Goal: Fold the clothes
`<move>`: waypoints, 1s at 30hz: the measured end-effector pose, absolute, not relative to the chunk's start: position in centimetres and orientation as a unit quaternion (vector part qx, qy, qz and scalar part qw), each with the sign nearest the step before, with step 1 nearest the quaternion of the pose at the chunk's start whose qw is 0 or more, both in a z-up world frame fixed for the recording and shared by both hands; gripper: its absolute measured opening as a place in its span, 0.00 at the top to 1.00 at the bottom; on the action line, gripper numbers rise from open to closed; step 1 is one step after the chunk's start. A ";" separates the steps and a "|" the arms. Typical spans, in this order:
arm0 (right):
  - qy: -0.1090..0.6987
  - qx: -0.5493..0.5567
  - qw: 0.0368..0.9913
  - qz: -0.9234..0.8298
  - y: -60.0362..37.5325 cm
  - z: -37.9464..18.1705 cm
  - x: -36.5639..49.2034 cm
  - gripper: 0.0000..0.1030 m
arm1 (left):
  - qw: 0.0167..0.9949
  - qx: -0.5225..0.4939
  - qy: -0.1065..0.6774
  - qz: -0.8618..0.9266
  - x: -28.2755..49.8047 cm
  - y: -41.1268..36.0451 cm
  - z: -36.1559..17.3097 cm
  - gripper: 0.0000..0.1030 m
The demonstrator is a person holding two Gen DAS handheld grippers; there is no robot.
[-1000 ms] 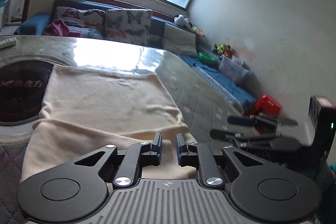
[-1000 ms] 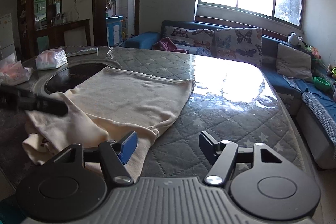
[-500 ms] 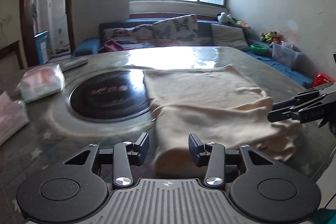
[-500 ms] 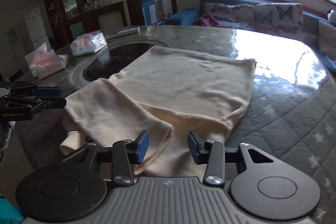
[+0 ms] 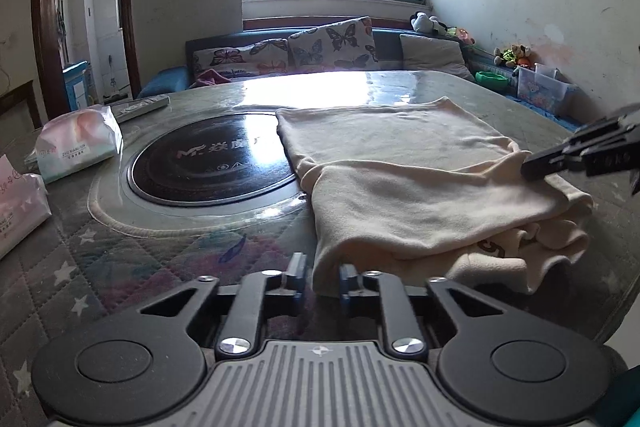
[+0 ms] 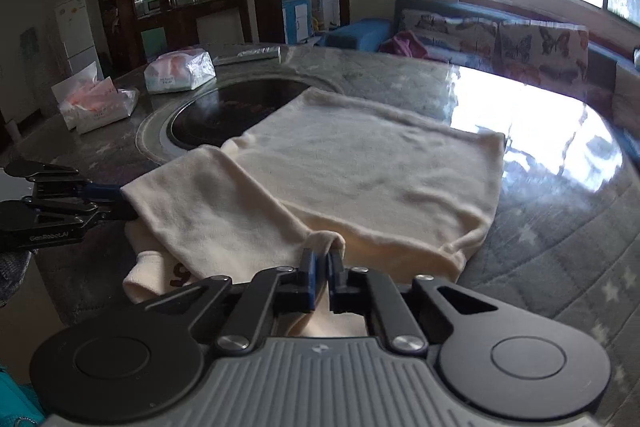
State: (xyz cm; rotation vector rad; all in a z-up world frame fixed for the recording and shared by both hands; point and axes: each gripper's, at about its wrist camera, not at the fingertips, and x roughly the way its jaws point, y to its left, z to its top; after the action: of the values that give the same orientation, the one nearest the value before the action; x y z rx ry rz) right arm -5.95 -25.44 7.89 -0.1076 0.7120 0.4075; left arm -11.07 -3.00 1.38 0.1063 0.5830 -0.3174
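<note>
Black hand-held gripper (image 6: 322,267), blue pads (image 6: 310,277), silver screws, ribbed grey base.

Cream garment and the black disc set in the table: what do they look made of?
The cream garment looks like soft knit or fleece, matte: a fuzzy nap, limp folds and rounded hems. The black disc looks like glass or polished ceramic, glossy: it mirrors the window light and carries printed lettering. Neither can be told for certain from looks alone.

The folded cream garment (image 6: 360,179) hides most of a brown print beneath its top layer.
</note>
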 end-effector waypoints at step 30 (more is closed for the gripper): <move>0.321 -0.073 0.930 0.162 -27.3 7.9 -4.9 0.93 | 0.938 0.055 0.262 -0.219 -7.3 -5.3 5.7 0.66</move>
State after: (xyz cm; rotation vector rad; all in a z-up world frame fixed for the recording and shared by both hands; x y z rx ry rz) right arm -4.90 -27.34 7.88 -0.1485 0.6580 0.3308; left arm -7.34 -5.29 5.70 0.1126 0.5359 -0.4482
